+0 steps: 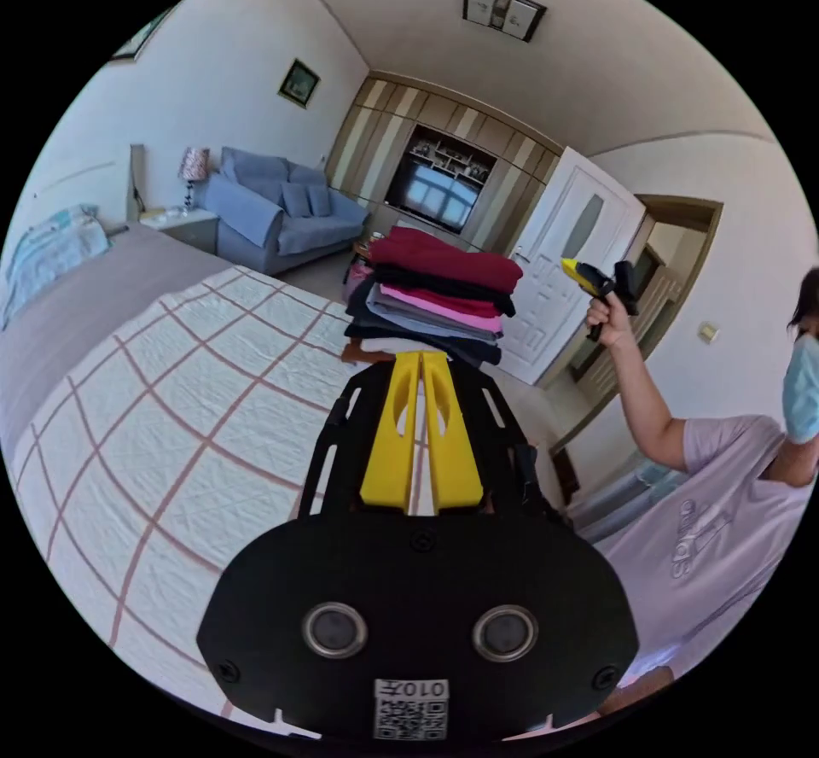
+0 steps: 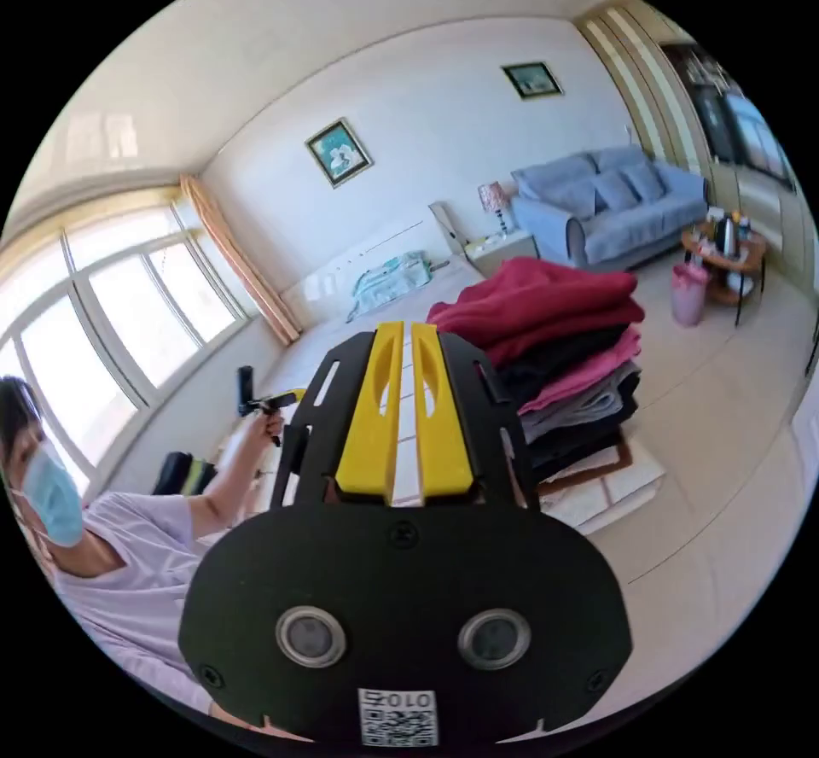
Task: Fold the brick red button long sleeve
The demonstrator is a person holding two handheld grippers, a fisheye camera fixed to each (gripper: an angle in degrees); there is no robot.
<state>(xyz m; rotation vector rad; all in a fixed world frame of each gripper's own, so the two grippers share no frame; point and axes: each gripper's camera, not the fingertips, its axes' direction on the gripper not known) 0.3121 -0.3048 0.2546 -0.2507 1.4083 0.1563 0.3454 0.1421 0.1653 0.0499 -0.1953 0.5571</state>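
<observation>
Bed [image 1: 171, 416]: lying bare across its checked cover, likely serving as the folding surface
Left gripper [image 1: 420, 365]: hovering above the bed, jaws pressed together, pinching nothing
Stack of folded clothes [image 1: 435, 297]: sitting at the bed's far edge, a dark red garment lying on top, possibly the brick red button long sleeve
Right gripper [image 2: 401, 340]: being held up off the bed, jaws together and empty, so folding is seemingly not under way

white bedspread [image 1: 196, 416] with a red grid, dark red top [image 1: 444, 259] crowning the stack, blue sofa [image 1: 273, 207].
</observation>
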